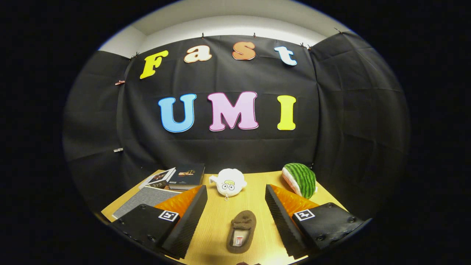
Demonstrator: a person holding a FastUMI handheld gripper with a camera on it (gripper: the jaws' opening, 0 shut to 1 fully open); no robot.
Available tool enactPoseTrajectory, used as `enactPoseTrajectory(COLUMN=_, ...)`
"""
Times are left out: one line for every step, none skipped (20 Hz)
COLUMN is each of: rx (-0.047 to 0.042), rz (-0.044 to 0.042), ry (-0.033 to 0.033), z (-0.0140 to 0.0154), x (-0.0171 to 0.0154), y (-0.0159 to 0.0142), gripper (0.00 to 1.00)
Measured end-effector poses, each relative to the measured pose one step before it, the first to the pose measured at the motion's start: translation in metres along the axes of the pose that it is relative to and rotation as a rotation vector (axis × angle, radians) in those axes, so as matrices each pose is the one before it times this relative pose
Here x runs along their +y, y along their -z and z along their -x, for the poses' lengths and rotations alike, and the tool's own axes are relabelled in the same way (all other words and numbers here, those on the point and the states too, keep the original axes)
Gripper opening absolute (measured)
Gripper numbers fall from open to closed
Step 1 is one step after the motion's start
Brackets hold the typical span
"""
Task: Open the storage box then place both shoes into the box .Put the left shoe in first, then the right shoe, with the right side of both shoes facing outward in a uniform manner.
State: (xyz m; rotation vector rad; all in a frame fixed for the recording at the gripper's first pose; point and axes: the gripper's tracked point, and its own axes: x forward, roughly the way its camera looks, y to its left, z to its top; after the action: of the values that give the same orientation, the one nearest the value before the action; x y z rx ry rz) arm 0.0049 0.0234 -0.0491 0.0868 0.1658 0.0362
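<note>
The hand-held gripper hangs above a light wooden tabletop with its two fingers spread wide, one to each side, and nothing clasped between them. Neither finger touches anything on the wood.

A brown slipper-style shoe lies flat on the tabletop in the gap between the fingers, well clear of both. Its toe, with a small bow on the upper, points away toward the booth wall, and its opening faces up, showing a pale lining with a small red-and-white tag inside (too small to make out). At the very near edge, just below the shoe's heel, a sliver of something dark peeks in; what it is cannot be told.

Beyond the fingers, near the back of the tabletop, sits a white plush toy with cartoon eyes, roughly in line with the shoe. To its right, close to the far right corner, rests a plush watermelon slice, green-striped rind uppermost. To the left of the white toy lie a dark book and, just beside it, a lighter booklet. Nearer than these, partly hidden behind the left finger, a flat grey fabric-covered storage box rests with its lid down.
</note>
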Motion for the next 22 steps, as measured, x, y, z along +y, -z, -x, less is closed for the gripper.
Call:
enactPoseTrajectory(rx=0.02284, rz=-0.01396, ry=-0.00592, z=-0.00265, x=0.0003, y=0.00493, gripper=0.97)
enactPoseTrajectory(rx=0.0249, rz=-0.01735, ry=-0.00777, z=-0.00336, x=0.00161, y=0.00527, gripper=0.97)
enactPoseTrajectory(rx=0.02672, rz=-0.02649, ry=-0.01929, z=-0.00246, x=0.00408, y=0.00436, gripper=0.97)
enactPoseTrajectory(rx=0.03416, rz=-0.02883, ry=-0.02365, z=-0.00391, x=0.00479, y=0.0066, gripper=0.97)
enactPoseTrajectory(rx=0.03393, rz=-0.03159, ry=-0.03074, z=-0.00175, x=0.00573, y=0.00509, gripper=0.98)
enactPoseTrajectory(rx=0.03235, rz=-0.03123, ry=-0.03012, z=-0.00389, x=0.00496, y=0.00607, gripper=0.98)
enactPoseTrajectory(rx=0.04748, rz=-0.03377, ry=-0.03668, z=-0.00308, x=0.00621, y=0.00785, gripper=0.98)
enactPoseTrajectory(rx=0.05369, rz=-0.03816, ry=-0.04273, z=-0.00419, x=0.00779, y=0.00932, gripper=0.98)
enactPoseTrajectory(rx=0.05573, rz=-0.03454, ry=-0.03889, z=-0.00236, x=0.00618, y=0.01377, gripper=0.98)
enactPoseTrajectory(rx=0.05946, rz=-0.03601, ry=-0.04202, z=-0.00252, x=0.00585, y=0.01313, gripper=0.98)
enactPoseTrajectory(rx=0.05844, rz=-0.0354, ry=-0.03611, z=-0.00264, x=0.00368, y=0.01355, gripper=0.98)
enactPoseTrajectory(rx=0.04169, rz=-0.03166, ry=-0.0281, z=-0.00165, x=0.00081, y=0.01169, gripper=0.98)
enactPoseTrajectory(rx=0.00958, rz=-0.02418, ry=-0.01906, z=0.00038, x=-0.00012, y=0.00342, gripper=0.98)
enactPoseTrajectory(rx=0.01642, rz=-0.01593, ry=-0.0278, z=-0.00239, x=0.00066, y=0.005, gripper=0.98)
enactPoseTrajectory(rx=0.03776, rz=-0.01497, ry=-0.03448, z=-0.00002, x=0.00355, y=0.00993, gripper=0.98)
enactPoseTrajectory(rx=0.045, rz=-0.01793, ry=-0.04104, z=-0.00211, x=0.00339, y=0.01219, gripper=0.98)
enactPoseTrajectory(rx=0.04573, rz=-0.02057, ry=-0.04551, z=-0.00048, x=0.00337, y=0.01327, gripper=0.98)
enactPoseTrajectory(rx=0.02323, rz=-0.02057, ry=-0.03835, z=-0.00016, x=0.0035, y=0.00654, gripper=0.98)
enactPoseTrajectory(rx=0.01221, rz=-0.01023, ry=-0.04174, z=-0.00282, x=0.00394, y=0.00665, gripper=0.98)
enactPoseTrajectory(rx=0.0193, rz=-0.00647, ry=-0.03329, z=-0.00442, x=0.00141, y=0.0061, gripper=0.98)
enactPoseTrajectory(rx=0.02703, rz=-0.00743, ry=-0.0202, z=-0.00689, x=0.00261, y=0.00799, gripper=0.98)
enactPoseTrajectory(rx=0.03521, rz=-0.00341, ry=-0.01304, z=-0.00833, x=-0.00092, y=0.00787, gripper=0.98)
